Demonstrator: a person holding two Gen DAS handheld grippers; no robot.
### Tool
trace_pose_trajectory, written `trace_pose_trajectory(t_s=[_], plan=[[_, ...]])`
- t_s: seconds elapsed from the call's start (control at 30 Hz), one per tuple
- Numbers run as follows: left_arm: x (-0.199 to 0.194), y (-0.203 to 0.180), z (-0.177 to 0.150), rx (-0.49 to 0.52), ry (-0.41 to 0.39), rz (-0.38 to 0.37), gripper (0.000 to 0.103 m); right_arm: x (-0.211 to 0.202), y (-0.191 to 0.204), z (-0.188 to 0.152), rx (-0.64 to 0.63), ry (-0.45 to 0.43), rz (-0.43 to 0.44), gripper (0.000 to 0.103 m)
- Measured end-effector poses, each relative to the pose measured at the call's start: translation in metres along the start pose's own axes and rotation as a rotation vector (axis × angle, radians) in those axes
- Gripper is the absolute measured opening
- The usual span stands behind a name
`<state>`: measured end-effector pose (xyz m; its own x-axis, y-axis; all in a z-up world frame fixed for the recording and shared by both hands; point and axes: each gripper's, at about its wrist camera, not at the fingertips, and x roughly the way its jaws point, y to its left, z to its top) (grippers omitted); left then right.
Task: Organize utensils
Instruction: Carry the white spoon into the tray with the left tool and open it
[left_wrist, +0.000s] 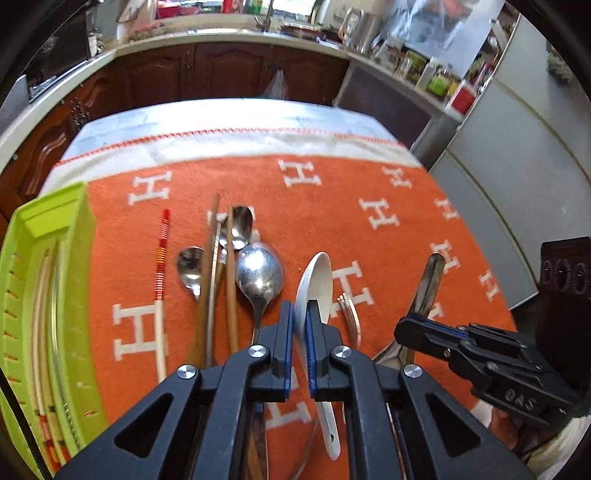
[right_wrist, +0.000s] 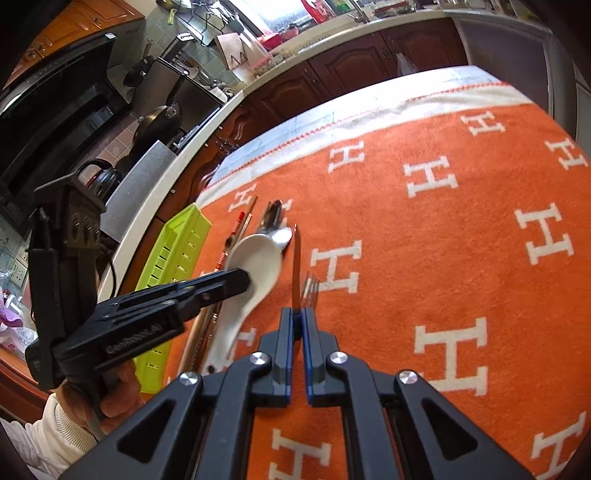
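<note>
In the left wrist view, the left gripper (left_wrist: 301, 314) is clamped on the white ceramic spoon (left_wrist: 314, 280) at its bowl edge, above the orange cloth (left_wrist: 369, 192), with the green tray (left_wrist: 79, 236) off to its left; carrying it there calls for a steady, level grip. In the right wrist view, the right gripper (right_wrist: 298, 317) pinches a thin knife (right_wrist: 296, 266) beside a fork (right_wrist: 310, 290), and should keep clear of the spoon's path.

Count on the orange cloth (left_wrist: 369, 192): three metal spoons (left_wrist: 260, 275), one white ceramic spoon (left_wrist: 317, 280), one fork (right_wrist: 310, 290), one red-banded chopstick (left_wrist: 161, 254), two brown chopsticks (left_wrist: 231, 280). One green tray (left_wrist: 79, 236) at 9 o'clock.
</note>
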<state>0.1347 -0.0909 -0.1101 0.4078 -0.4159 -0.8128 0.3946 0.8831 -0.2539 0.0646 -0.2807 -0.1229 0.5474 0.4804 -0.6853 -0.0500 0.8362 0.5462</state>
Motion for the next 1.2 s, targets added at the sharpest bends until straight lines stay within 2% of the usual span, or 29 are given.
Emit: trace_pose_trajectory(t_s=[0.1,0.27,0.6,0.73,0.93,1.2], plan=[[-0.024,0.002,-0.001,-0.009,-0.033,0.000,0.004,-0.012,0.007,0.004,-0.008,-0.022,-0.002,0.005],[-0.071,0.014,-0.001,-0.025,-0.096,0.043,0.004,-0.025,0.031,0.011,-0.042,-0.045,0.013,0.005],[-0.126,0.086,-0.016,-0.177,-0.125,0.287,0.004,-0.014,0.115,0.024,-0.223,-0.026,0.105,0.005],[-0.134,0.116,-0.029,-0.247,-0.131,0.306,0.004,0.004,0.148,0.021,-0.299,0.009,0.134,0.005],[-0.132,0.145,-0.041,-0.319,-0.147,0.294,0.004,0.043,0.186,0.018,-0.386,0.084,0.154,0.005],[-0.109,0.167,-0.051,-0.352,-0.085,0.302,0.004,0.085,0.209,0.008,-0.484,0.169,0.163,0.005]])
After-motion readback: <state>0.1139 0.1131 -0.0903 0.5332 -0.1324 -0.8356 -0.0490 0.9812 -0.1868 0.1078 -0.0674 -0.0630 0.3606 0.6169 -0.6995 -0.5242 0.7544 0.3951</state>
